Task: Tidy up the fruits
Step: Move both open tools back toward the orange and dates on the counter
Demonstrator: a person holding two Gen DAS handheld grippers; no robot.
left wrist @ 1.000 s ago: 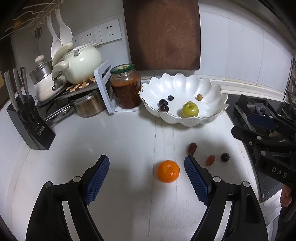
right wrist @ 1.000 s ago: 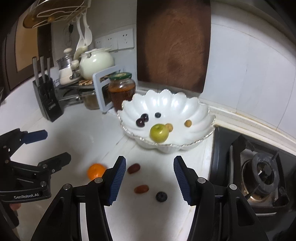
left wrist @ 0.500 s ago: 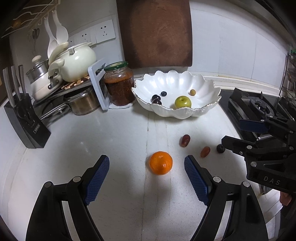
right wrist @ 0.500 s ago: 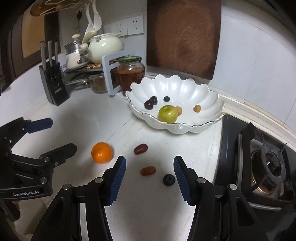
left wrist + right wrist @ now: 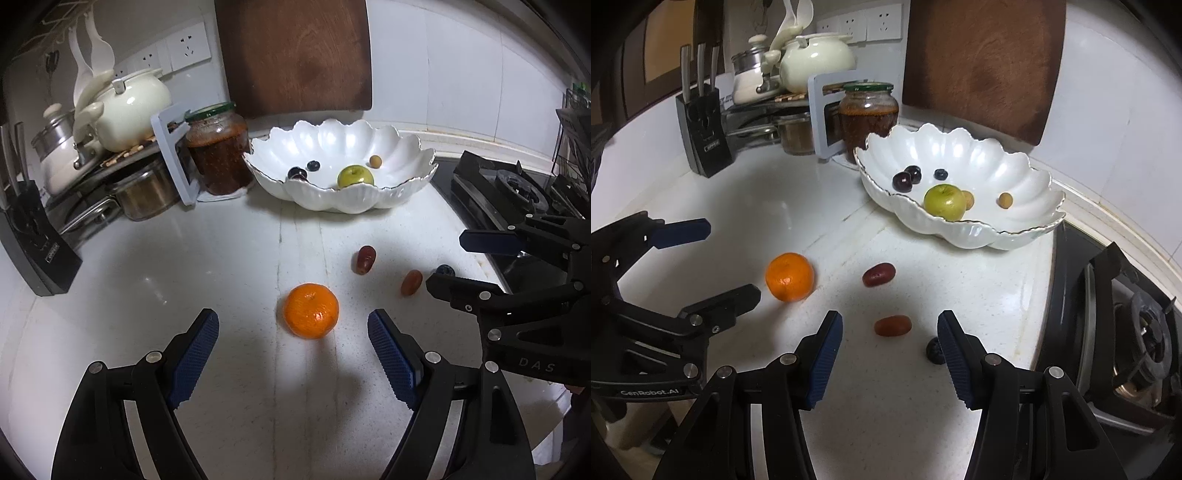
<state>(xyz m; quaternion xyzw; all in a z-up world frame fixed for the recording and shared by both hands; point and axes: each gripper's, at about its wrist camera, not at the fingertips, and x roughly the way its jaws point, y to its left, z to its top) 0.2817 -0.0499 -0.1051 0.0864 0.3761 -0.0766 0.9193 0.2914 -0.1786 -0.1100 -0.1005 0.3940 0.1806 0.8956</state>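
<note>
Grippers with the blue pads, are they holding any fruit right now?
No, nothing is held. The left gripper is open around the round orange tangerine, not touching. The right gripper is open too.

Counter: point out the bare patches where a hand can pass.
Bare counter runs between the knife block and the orange. A narrower strip lies between the orange and the white bowl. It is crowded by the stove, where two red fruits and a blueberry lie.

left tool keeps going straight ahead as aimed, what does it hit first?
Most likely the orange: it sits on the counter just ahead of the open left tool, centred between its fingers. The white bowl lies further along that line. Depth is approximate.
</note>
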